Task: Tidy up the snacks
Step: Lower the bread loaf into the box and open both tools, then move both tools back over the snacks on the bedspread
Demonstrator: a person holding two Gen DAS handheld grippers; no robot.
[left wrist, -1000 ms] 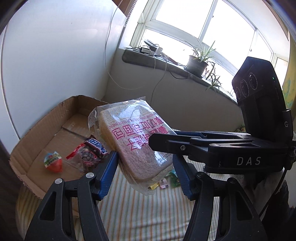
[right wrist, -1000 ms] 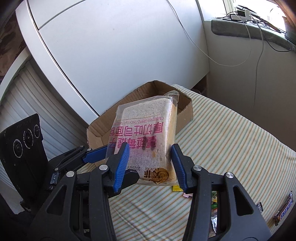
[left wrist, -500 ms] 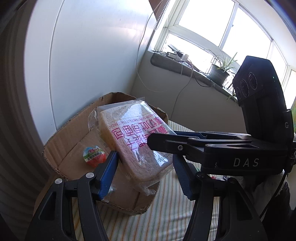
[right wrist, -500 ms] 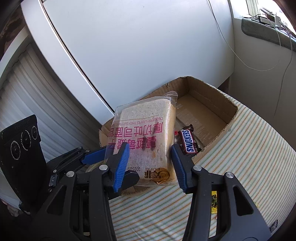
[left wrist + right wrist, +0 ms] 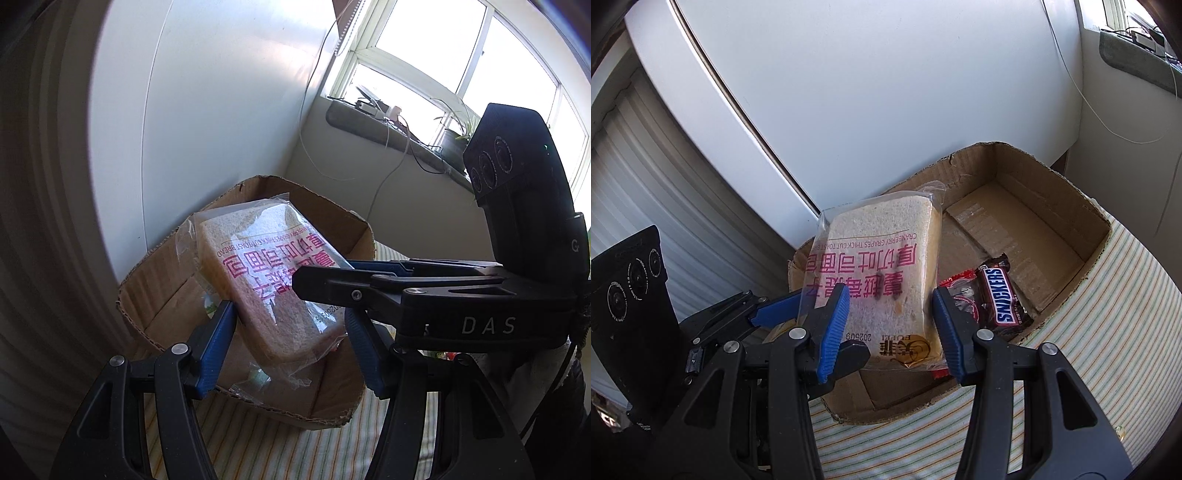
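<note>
both grippers hold one wrapped bread slice (image 5: 886, 273) tilted above the open cardboard box (image 5: 1049, 221), which sits on the striped cloth (image 5: 1108, 332) against the white wall. the right gripper (image 5: 890, 325) has its blue pads closed on the slice's edges, and the left gripper (image 5: 291, 343) clamps it across the faces. a snickers bar (image 5: 1003, 295) lies inside the box.

The bag of bread (image 5: 886, 280) now hangs over the inside of the cardboard box (image 5: 1052, 236), where a second ago it was above the striped cloth short of the box. The box fills more of both views, and the Snickers bar (image 5: 1003, 295) sits just beside the bread.
</note>
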